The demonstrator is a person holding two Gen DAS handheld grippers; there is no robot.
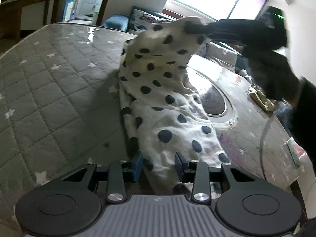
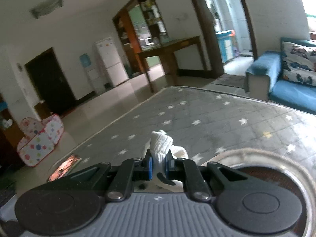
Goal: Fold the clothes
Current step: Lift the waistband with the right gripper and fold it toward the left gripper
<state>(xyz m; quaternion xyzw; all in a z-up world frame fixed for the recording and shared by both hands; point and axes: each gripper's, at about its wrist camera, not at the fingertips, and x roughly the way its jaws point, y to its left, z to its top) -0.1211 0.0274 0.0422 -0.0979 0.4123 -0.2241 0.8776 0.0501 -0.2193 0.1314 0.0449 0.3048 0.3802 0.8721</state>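
Observation:
A white garment with black polka dots (image 1: 160, 90) hangs stretched above a grey quilted star-print mattress (image 1: 51, 83). My right gripper (image 1: 189, 28) holds its top end up at the upper right of the left wrist view. In the right wrist view my right gripper (image 2: 159, 165) is shut on a bunched white fold of the garment (image 2: 161, 145). My left gripper (image 1: 159, 166) is at the garment's lower end with its blue pads (image 1: 138, 165) apart and cloth lying between them, not pinched.
A round glass-topped table (image 1: 215, 102) with a crumpled yellowish cloth (image 1: 262, 98) stands to the right of the mattress. A blue sofa (image 2: 284, 83) with a printed cushion is beyond the mattress. A dotted play tent (image 2: 39, 142) sits on the floor at left.

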